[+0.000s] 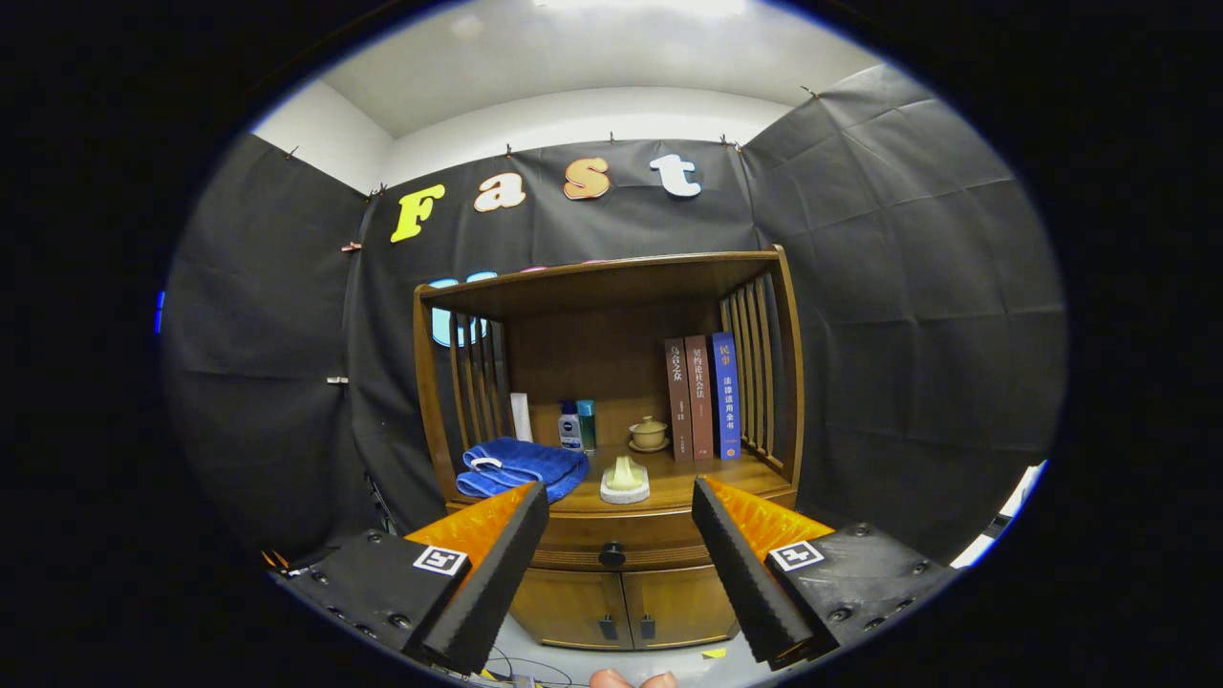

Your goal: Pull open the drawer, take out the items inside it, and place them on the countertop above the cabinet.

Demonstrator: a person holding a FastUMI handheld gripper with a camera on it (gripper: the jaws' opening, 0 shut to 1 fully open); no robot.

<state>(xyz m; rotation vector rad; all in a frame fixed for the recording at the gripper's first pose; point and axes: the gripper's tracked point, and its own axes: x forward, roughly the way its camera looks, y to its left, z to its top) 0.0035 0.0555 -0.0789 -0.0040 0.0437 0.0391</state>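
and here's the wooden cabinet (611, 401) dead ahead, drawer (611, 549) sitting flush in its front just under the countertop (683, 487), round dark knob (611, 553) right in the middle. the drawer is closed, so whatever is or isn't inside is hidden from here. that fits two readings: items waiting inside, or a drawer already emptied and pushed back, with the countertop things being what came out. can't tell which.

on the countertop: a folded blue towel (521, 465) at the left, a pale soap-like piece on a white dish (625, 481) near the front edge, a white tube (521, 417) and two small bottles (577, 425) behind, a little lidded ceramic cup on a saucer (649, 435), and three upright books (703, 397) against the right slats.

handling, as a judgement: the drawer looks like solid wood, stiff, probably with some drag on its runners, and the knob is the only real grip point, small, round and likely smooth, so a pinch could slip unless both fingers seat squarely on its sides. the towel would be soft and forgiving; the cup fragile.

now the gripper (619, 521): fingers spread wide, holding nothing, touching nothing. it hangs back from the cabinet front, and the knob sits in line between the two fingers, well beyond their tips. fingertips of the person's hand (632, 679) peek in below.
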